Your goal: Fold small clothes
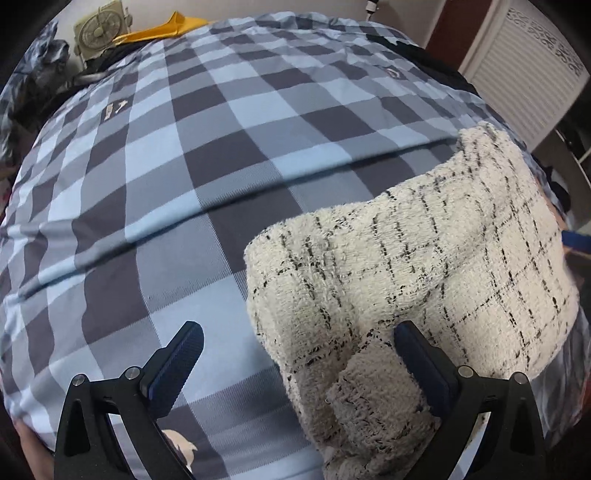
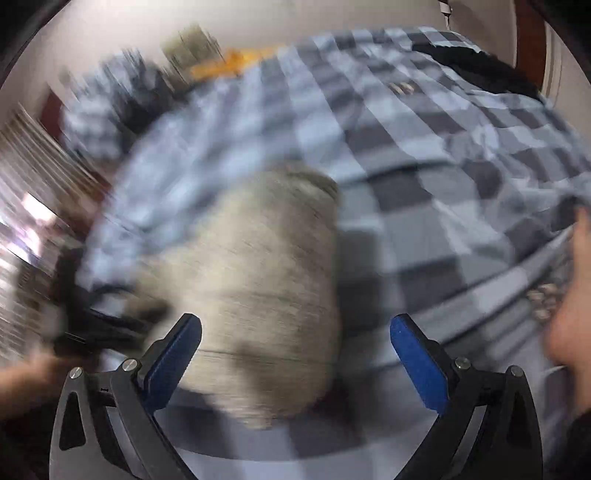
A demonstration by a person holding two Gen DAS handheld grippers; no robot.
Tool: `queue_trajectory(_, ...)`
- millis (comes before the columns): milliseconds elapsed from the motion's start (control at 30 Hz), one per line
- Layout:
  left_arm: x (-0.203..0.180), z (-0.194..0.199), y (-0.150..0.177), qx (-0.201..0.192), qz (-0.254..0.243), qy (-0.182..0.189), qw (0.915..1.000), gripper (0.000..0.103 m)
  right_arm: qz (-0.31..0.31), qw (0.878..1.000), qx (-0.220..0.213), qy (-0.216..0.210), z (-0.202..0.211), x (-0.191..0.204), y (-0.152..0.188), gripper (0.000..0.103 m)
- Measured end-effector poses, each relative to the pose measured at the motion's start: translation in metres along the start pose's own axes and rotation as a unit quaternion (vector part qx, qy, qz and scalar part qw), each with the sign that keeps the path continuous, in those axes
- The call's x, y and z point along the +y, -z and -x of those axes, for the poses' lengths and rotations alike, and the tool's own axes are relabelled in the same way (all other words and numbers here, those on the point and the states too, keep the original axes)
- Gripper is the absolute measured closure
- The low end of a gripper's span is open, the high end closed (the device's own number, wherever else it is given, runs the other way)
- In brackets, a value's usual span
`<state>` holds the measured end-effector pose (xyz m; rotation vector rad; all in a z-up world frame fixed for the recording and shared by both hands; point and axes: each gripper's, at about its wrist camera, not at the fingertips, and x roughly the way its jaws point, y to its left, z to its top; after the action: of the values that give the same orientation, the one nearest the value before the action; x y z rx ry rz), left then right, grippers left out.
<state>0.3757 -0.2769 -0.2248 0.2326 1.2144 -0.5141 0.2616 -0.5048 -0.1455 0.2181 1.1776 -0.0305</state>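
On the far left of the left wrist view, beyond the bed, a beige fan (image 1: 98,31) stands by the wall with a yellow cloth (image 1: 166,28) lying beside it. The bed is covered by a checked blue and grey bedspread (image 1: 177,155), with one long crease running across it. The left gripper (image 1: 298,345) points steeply down at it, its jaws wide apart: the left one hangs over bare bedspread, the right one sits against the near edge of a fuzzy cream garment (image 1: 424,266) crossed by thin black lines, and neither pad presses on the fabric. The garment lies folded and bunched on the right half of the bed, with a narrower flap reaching down between the jaws. The right wrist view is heavily blurred. There the right gripper (image 2: 295,345) has its jaws spread wide with nothing clamped; the cream garment (image 2: 258,280) lies on the bedspread (image 2: 424,177) just ahead of and between them, towards the left jaw. At the right edge a hand (image 2: 572,314) shows, too blurred to read.
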Motion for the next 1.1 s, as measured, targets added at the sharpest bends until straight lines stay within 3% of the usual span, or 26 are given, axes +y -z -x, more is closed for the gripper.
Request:
queue_trajectory(133,-0.004,-0.003,0.001,-0.003,-0.018,-0.014,0.9997,0.0,0.007,1.0,0.001,0.005,-0.009,-0.009,0.014,0.002)
queue_trajectory(233,-0.008,-0.009,-0.001,0.007,-0.017,-0.009,0.9998,0.0,0.083,0.993,-0.006,0.085,-0.017,0.004,0.02,0.003)
queue_trajectory(300,-0.01,-0.012,-0.002,0.011,-0.018,-0.015,0.9997,0.0,0.086,0.992,-0.007,0.092,-0.019,0.003,0.021,0.003)
queue_trajectory(400,-0.011,-0.013,-0.005,0.014,-0.018,-0.022,0.9995,0.0,0.049,0.997,0.008,0.064,-0.022,-0.011,0.017,0.003)
queue_trajectory(500,-0.014,-0.002,-0.009,0.005,-0.013,-0.042,0.999,0.0,-0.015,0.999,0.027,-0.015,-0.013,-0.03,0.01,0.002)
queue_trajectory(533,-0.017,0.003,-0.01,-0.003,-0.017,-0.051,0.9985,0.0,-0.052,0.997,0.03,-0.047,-0.007,-0.038,0.008,0.002)
queue_trajectory(600,-0.025,0.018,-0.011,-0.029,-0.035,-0.08,0.9957,0.0,-0.114,0.983,-0.011,-0.146,0.011,-0.054,0.006,0.002)
queue_trajectory(633,-0.029,0.026,-0.011,-0.047,-0.044,-0.094,0.9934,0.0,-0.128,0.976,-0.041,-0.173,0.022,-0.058,0.003,0.002)
queue_trajectory(700,-0.035,0.043,-0.012,-0.084,-0.051,-0.105,0.9896,0.0,-0.117,0.983,-0.05,-0.136,0.025,-0.054,-0.006,0.002)
queue_trajectory(833,-0.04,0.063,-0.014,-0.132,-0.035,-0.078,0.9876,0.0,-0.063,0.995,0.002,-0.075,-0.006,-0.032,-0.027,0.002)
queue_trajectory(867,-0.041,0.064,-0.015,-0.131,-0.031,-0.057,0.9893,0.0,-0.052,0.997,0.012,-0.063,-0.015,-0.026,-0.028,0.002)
queue_trajectory(900,-0.044,0.06,-0.016,-0.115,-0.027,-0.013,0.993,0.0,-0.043,0.997,0.018,-0.059,-0.019,-0.021,-0.027,0.002)
queue_trajectory(1000,-0.053,0.03,-0.014,-0.036,-0.034,0.059,0.997,0.0,-0.027,0.997,0.038,-0.054,-0.039,-0.017,-0.019,0.002)
queue_trajectory(1100,-0.061,0.002,-0.005,-0.003,-0.074,0.023,0.997,0.0,-0.047,0.995,0.032,-0.077,-0.05,-0.023,-0.01,0.002)
